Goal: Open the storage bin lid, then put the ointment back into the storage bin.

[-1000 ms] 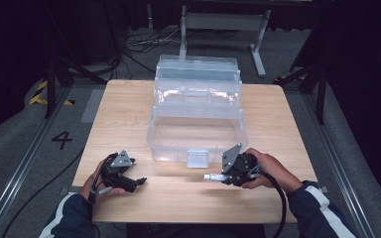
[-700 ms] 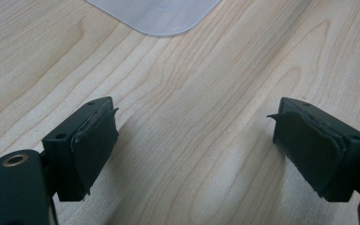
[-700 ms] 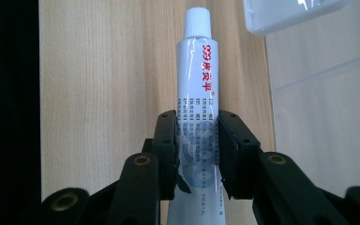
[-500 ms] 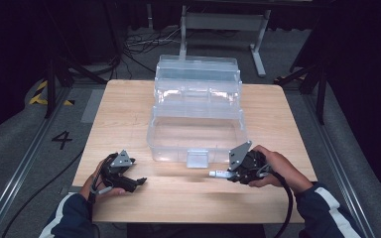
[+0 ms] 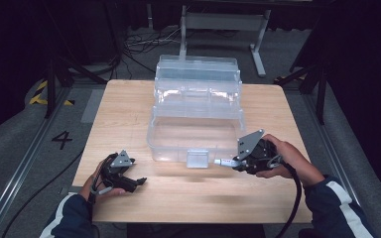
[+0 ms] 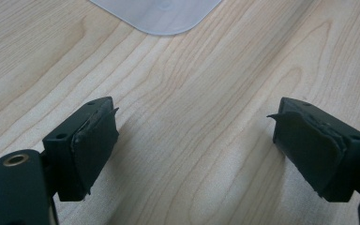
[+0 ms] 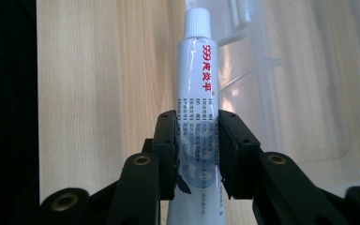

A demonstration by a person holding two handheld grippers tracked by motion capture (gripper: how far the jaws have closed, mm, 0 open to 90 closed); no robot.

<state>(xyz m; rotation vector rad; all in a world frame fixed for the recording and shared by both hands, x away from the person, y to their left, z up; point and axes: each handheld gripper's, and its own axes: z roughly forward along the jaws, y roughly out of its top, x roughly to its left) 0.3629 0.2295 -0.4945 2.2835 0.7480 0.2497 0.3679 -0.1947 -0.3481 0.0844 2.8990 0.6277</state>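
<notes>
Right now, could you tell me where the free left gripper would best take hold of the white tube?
Probably the tube's bare upper body just below the cap, approached crosswise from the table side. The right gripper clamps the lower body, and the clear plastic box crowds its other side.

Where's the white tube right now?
The tube is clamped in the right gripper, at the right of the high view, cap pointing at the clear box's front latch, just above the table.

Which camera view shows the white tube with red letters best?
The right gripper view: the white tube with red letters stands large between the closed jaws, with its cap and print clear. In the high view it is a small pale tip ahead of the right gripper.
</notes>
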